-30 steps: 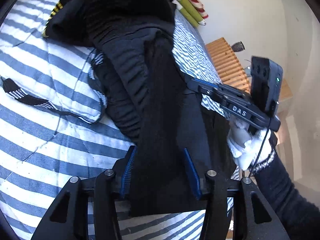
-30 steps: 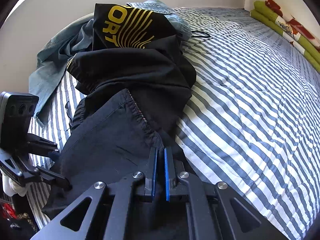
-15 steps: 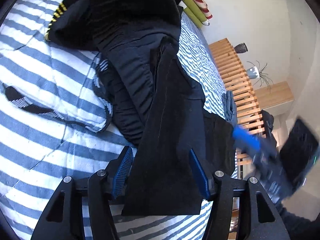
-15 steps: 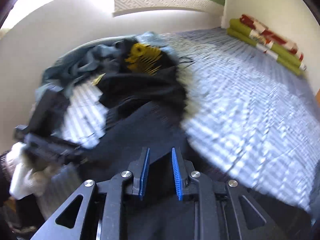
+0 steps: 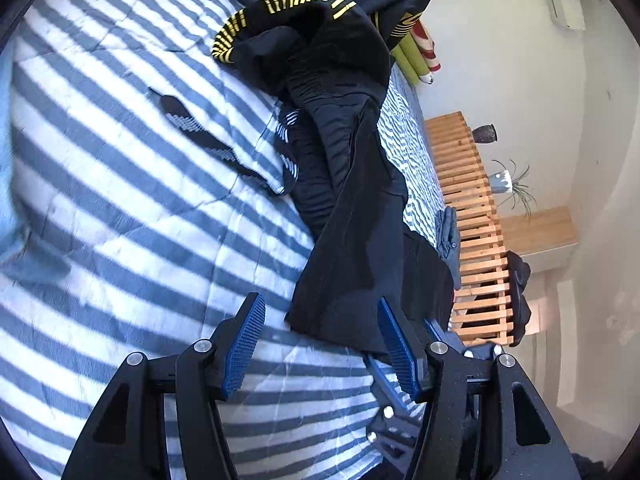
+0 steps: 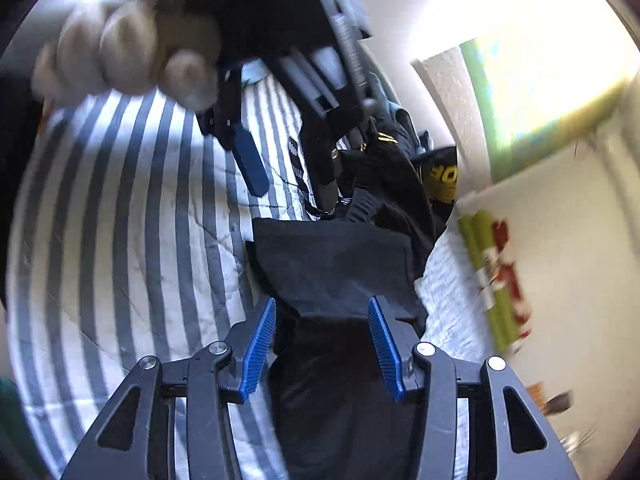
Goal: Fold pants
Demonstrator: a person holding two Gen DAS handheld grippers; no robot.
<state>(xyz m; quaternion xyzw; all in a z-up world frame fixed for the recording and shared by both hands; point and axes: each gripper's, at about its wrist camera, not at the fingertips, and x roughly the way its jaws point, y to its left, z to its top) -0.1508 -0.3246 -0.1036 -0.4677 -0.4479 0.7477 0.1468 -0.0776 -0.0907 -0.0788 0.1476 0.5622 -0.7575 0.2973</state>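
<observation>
The black pants (image 5: 352, 248) lie stretched along the striped bed (image 5: 132, 216), with a leg end close to my left gripper (image 5: 320, 340). That gripper is open; the fabric's edge sits between its fingertips, untouched. In the right wrist view the pants (image 6: 332, 264) run between the blue pads of my right gripper (image 6: 322, 344), which is open wide and holds nothing. A white-gloved hand (image 6: 132, 48) carries the left gripper (image 6: 288, 152) above the bed, blurred. Part of the right gripper (image 5: 384, 412) shows under the left one.
A heap of clothes, including a black garment with yellow stripes (image 5: 312, 0), lies at the far end of the pants. A patterned strap (image 5: 192, 128) lies on the cover. Rolled green and red bedding (image 5: 412, 52) rests by the wall. A slatted wooden bench (image 5: 468, 200) stands beside the bed.
My right gripper went from shut on the pants' edge to wide open and swung round to face the left gripper. The left gripper stayed open and drew back toward the leg end.
</observation>
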